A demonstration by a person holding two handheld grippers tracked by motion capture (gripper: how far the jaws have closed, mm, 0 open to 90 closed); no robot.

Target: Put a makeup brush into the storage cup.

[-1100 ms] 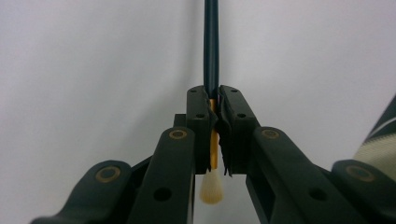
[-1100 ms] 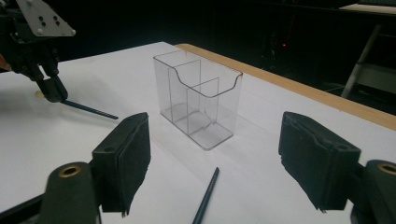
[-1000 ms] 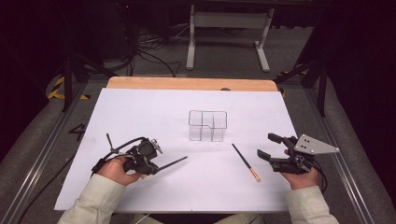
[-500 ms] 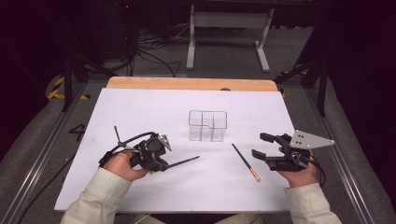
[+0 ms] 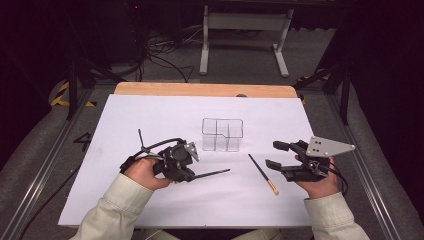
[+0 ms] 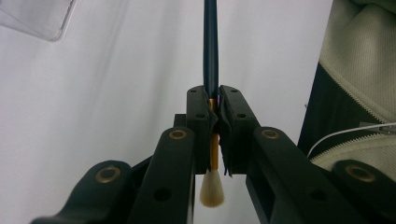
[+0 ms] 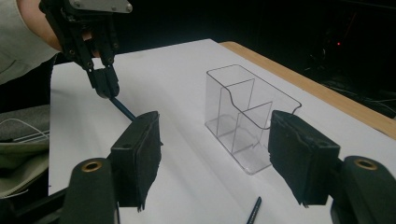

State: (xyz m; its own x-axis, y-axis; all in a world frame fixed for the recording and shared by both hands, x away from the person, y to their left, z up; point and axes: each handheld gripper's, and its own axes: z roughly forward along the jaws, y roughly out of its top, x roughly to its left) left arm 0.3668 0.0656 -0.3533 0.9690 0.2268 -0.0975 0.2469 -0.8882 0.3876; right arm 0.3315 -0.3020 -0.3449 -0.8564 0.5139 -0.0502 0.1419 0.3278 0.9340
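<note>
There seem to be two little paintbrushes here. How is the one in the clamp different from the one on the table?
The held brush is pinched near its bristle end by the left gripper; the loose brush lies free on the white sheet. The held brush sticks out sideways, handle pointing toward the loose brush, which lies slanted with its pale tip toward the person. Both are thin, with dark handles and pale bristles.

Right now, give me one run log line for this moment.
left gripper: shut on brush | right gripper: open, closing, nothing between jaws | second brush: on table | clear organizer: empty
</note>
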